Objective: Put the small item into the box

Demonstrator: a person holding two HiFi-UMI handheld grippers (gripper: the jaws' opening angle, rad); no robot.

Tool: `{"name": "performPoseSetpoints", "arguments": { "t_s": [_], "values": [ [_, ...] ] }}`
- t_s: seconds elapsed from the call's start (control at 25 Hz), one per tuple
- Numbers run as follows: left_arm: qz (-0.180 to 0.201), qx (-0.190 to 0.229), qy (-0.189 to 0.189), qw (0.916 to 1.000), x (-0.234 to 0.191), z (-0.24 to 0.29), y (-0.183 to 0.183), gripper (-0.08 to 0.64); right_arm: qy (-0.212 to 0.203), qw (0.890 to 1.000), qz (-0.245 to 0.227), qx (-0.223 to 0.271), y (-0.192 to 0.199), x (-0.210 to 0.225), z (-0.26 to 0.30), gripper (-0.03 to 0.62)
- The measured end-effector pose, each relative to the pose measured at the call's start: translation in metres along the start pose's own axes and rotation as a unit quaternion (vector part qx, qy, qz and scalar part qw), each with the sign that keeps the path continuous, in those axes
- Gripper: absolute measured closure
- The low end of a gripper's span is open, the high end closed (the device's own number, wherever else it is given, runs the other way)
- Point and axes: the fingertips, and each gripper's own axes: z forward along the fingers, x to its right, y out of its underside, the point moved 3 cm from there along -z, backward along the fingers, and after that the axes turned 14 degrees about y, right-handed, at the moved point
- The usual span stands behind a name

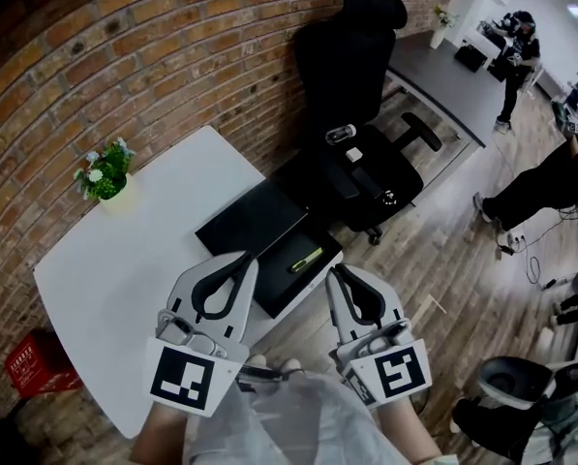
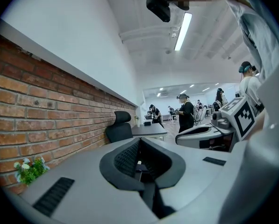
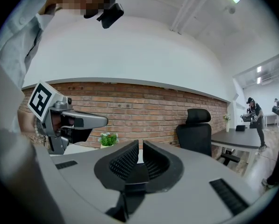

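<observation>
Indoors, against a brick wall (image 1: 124, 56), with wood floor off to the right and people standing far back in the room.

From the head view: looks down on a white worktop (image 1: 143, 250) carrying a potted plant (image 1: 105, 174) near the wall. At the worktop's near edge, an open black box (image 1: 274, 289) with what looks like its flat lid (image 1: 255, 219) just beside it. Inside the box, a small yellow-green item (image 1: 305, 259), lying slantwise on the bottom. Beyond the box, a black office chair (image 1: 351, 56) with a few bits on its seat. Held low and near the body, the left claw (image 1: 246, 258) and the right claw (image 1: 336, 272), both pointing toward the box, apart from it and from each other.

From the left gripper view: jaws brought together at the tips (image 2: 138, 143), nothing between the ribbed pads. Past them, only the wall, the chair and the distant room; no box or item in sight here.

From the right gripper view: jaws likewise closed (image 3: 140, 147), with just a thin slit between the pads and nothing held. Behind them, the plant, the wall and the other gripper.

Judging by this: item seemingly already in the box, both claws empty and drawn back, so the task appears done, with perhaps only the lid left to go on.
</observation>
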Motion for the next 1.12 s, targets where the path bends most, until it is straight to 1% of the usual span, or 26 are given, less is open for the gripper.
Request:
{"name": "performPoseSetpoints", "arguments": {
  "t_s": [0.48, 1.12],
  "values": [
    [-0.006, 0.006, 0.014, 0.9999, 0.009, 0.003, -0.001, 0.540, 0.017, 1.000, -0.013, -0.005, 0.000, 0.005, -0.012, 0.535],
    [-0.004, -0.007, 0.024, 0.9997, 0.012, 0.005, 0.008, 0.540, 0.031, 0.999, -0.014, -0.007, 0.004, 0.006, -0.018, 0.535]
  ]
}}
